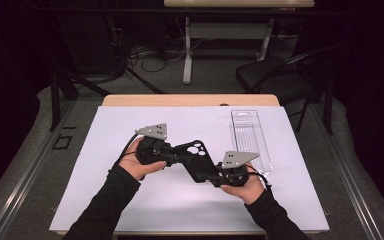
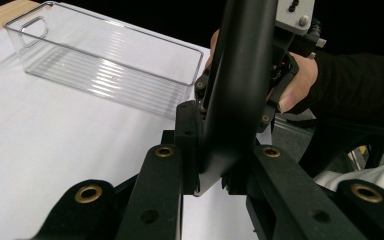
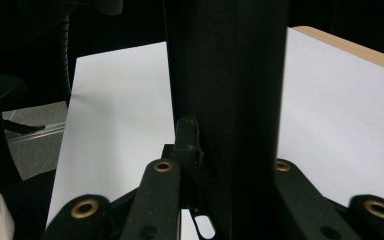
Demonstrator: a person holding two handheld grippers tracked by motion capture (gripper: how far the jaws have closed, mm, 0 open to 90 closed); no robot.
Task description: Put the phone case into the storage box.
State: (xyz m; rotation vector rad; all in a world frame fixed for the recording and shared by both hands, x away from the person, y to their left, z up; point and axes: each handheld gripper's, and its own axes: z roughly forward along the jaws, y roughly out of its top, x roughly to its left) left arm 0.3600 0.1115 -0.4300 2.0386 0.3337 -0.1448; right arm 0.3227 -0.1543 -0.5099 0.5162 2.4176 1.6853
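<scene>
— The left claw: what is it doing?

— It is clamped on one end of a flat black plate, the end that has round holes cut through it. In the left gripper view its jaws stand close together with the plate's edge pinched between them.

— And the right claw?

— Closed on the other end of the same plate. The right gripper view has the dark plate rising straight up between its two jaws, held tight.

— How are the hands posed?

— Both forearms come in from the near edge of the desk in black sleeves. The left hand sits higher and farther from the person, its gripper pointing right and toward the near edge. The right hand is lower and nearer, its gripper pointing left and toward the far edge, so the plate runs on a slant between them.

— Where is the plate?

— Lifted over the middle of the desk's white sheet; I cannot tell whether it touches the sheet.

— Counts?

— One plate, two claws, and one clear plastic bin lying toward the far right corner, well apart from the plate.
</scene>
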